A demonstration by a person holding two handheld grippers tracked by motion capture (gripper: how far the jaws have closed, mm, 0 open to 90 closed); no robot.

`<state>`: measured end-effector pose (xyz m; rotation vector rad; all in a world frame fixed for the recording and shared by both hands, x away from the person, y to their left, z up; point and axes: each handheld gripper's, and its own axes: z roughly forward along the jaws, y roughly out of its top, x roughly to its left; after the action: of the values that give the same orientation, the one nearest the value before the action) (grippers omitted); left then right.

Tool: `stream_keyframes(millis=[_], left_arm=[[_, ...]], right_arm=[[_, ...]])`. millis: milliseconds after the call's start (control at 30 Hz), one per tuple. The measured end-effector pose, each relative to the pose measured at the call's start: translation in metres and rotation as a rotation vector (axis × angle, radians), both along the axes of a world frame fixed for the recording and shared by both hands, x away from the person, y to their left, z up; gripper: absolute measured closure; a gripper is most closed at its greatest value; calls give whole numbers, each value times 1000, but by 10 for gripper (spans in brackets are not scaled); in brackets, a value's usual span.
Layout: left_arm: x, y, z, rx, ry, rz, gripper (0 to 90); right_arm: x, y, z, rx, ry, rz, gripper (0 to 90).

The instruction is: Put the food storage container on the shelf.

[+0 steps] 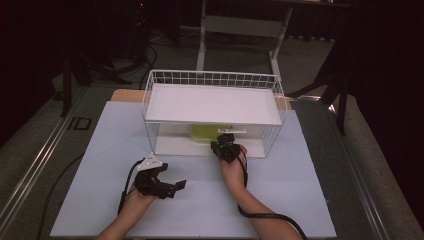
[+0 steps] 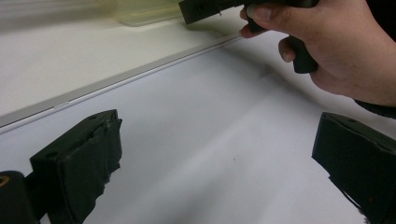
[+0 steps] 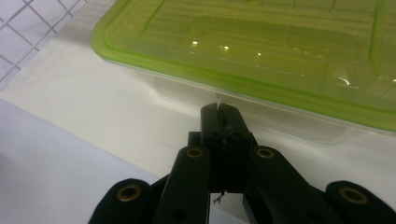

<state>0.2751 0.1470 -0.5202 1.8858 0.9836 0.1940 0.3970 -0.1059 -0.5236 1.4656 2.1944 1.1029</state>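
Green-lidded clear box (image 3: 261, 60) is sitting on the lower shelf of the white wire basket (image 1: 150, 90), mid-frame (contents unclear). My right gripper (image 3: 219, 109), jaws pressed together, is nosing just under its lid rim; my left gripper (image 1: 172, 186) is resting lower left, jaws wide apart.

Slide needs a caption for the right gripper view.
Shut right gripper meets the green-lidded container on the white shelf.

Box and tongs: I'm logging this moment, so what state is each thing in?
Box: lid on, lying on the rack's lower shelf.
Rack: upright on the table, front open.
Left tongs: open, empty, over the table.
Right tongs: shut, tips at the box's front edge.
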Motion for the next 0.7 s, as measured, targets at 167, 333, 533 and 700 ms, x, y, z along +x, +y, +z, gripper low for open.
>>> stream_keyframes(millis=[167, 333, 533, 700], left_arm=[[0, 1, -1, -8, 3, 3, 23], [0, 1, 0, -7, -1, 3, 23], [0, 1, 1, -17, -7, -6, 23], [0, 0, 3, -12, -10, -8, 23]], right_arm=[[6, -1, 0, 10, -2, -7, 898], [7, 2, -1, 0, -6, 0, 898], [2, 2, 1, 16, 3, 16, 865], [-8, 0, 6, 32, -11, 61, 853]])
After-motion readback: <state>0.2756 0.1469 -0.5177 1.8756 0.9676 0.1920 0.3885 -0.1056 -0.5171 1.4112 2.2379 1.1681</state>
